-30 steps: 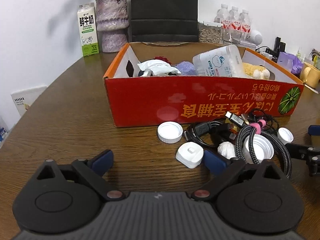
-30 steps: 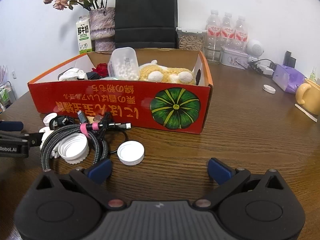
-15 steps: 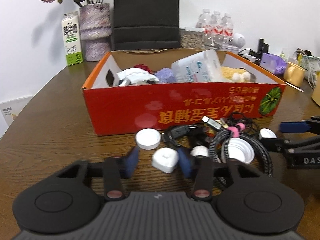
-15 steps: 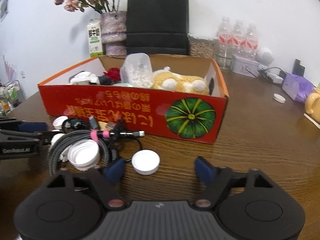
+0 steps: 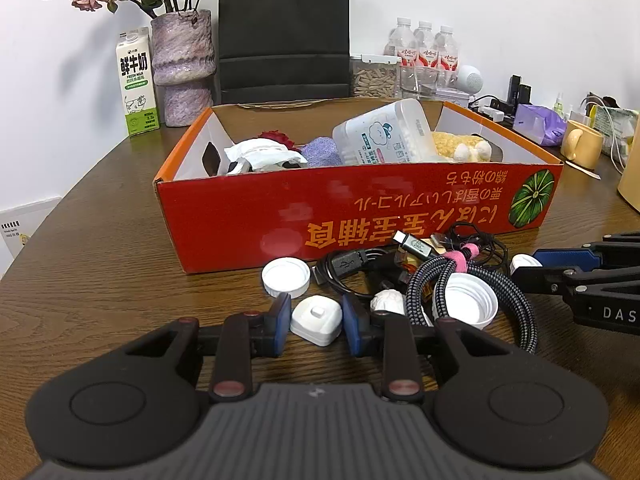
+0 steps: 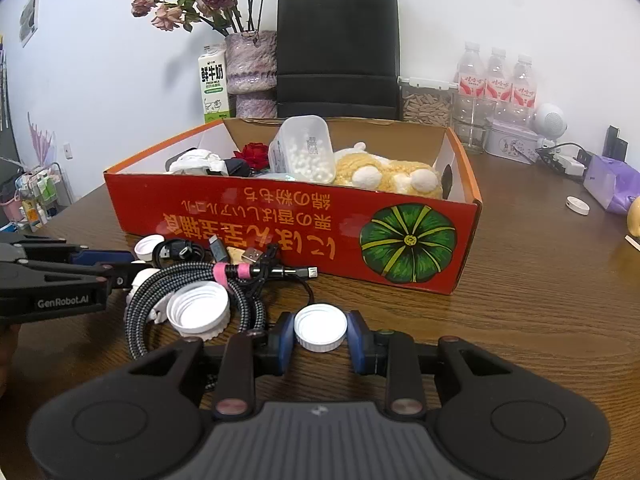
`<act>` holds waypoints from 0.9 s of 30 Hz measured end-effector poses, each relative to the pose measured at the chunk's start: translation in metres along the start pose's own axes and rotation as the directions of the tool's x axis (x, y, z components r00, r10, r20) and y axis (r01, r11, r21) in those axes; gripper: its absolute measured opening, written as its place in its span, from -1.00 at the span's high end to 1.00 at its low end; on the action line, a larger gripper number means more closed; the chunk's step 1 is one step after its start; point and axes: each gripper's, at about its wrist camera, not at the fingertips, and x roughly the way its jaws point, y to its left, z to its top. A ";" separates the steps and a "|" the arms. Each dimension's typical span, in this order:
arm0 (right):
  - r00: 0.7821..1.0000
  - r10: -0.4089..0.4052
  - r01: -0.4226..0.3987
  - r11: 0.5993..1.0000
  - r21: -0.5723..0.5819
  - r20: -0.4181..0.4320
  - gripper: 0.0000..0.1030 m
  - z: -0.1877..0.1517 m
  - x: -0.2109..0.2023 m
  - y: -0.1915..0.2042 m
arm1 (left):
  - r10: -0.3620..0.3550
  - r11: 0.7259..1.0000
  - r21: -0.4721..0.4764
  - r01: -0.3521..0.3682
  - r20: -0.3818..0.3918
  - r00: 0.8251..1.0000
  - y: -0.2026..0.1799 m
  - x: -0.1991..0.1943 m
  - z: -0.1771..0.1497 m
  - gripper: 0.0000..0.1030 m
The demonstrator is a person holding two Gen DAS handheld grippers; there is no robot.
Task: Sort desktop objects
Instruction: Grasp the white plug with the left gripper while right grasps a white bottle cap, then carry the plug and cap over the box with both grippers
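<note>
Both sets of jaws, spread wide a second ago, are now closing in on small white pieces, so the EARLIER frames differ mainly in that narrowing. Behind everything, the red cardboard box [image 5: 248, 216] is sitting on the bench [image 5: 100, 248], already holding a plush toy, a cotton-swab tub and cloth items. Just in front of it, the braided cable bundle [image 5: 516, 312] is lying tangled with loose plugs and a large white cap [image 5: 472, 300]. The left gripper [image 5: 316, 322] is clenching around the white adapter [image 5: 317, 320], its blue pads touching or nearly touching both sides. The right gripper [image 6: 320, 334] is likewise squeezing the white bottle cap [image 6: 320, 328] resting flat on the bench. Risks, as I judge them: the shallow cap's rounded rim may be squirting out forward under the pads, and the adapter's sloped edges could be letting it twist or drop during lifting over the box wall.
</note>
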 end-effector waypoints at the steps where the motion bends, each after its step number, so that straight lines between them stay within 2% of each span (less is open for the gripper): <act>1: 1.000 0.003 -0.003 1.000 0.003 0.000 0.47 0.000 0.000 0.000 | 0.002 1.000 0.001 -0.002 0.000 1.000 0.000 0.000 0.000 0.45; 6: 1.000 0.008 -0.008 1.000 0.030 0.021 0.47 -0.001 -0.003 -0.002 | 0.017 1.000 -0.007 -0.017 0.011 1.000 -0.001 -0.002 -0.001 0.45; 10: 0.997 -0.007 0.006 1.000 0.021 0.074 0.47 -0.001 -0.013 -0.001 | 0.043 0.999 -0.016 -0.042 0.073 0.996 0.001 -0.013 0.000 0.45; 13: 0.996 -0.002 0.000 1.000 0.025 0.094 0.47 0.003 -0.020 0.000 | 0.037 0.999 -0.036 -0.033 0.109 0.993 0.005 -0.023 0.004 0.45; 21: 0.981 0.010 -0.014 1.000 0.018 0.193 0.47 0.027 -0.039 0.003 | 0.053 0.997 -0.067 -0.038 0.240 0.969 0.009 -0.049 0.031 0.45; 27: 0.965 -0.002 -0.003 1.000 0.018 0.262 0.47 0.057 -0.042 -0.001 | 0.055 0.998 -0.054 -0.041 0.293 0.954 0.006 -0.049 0.060 0.45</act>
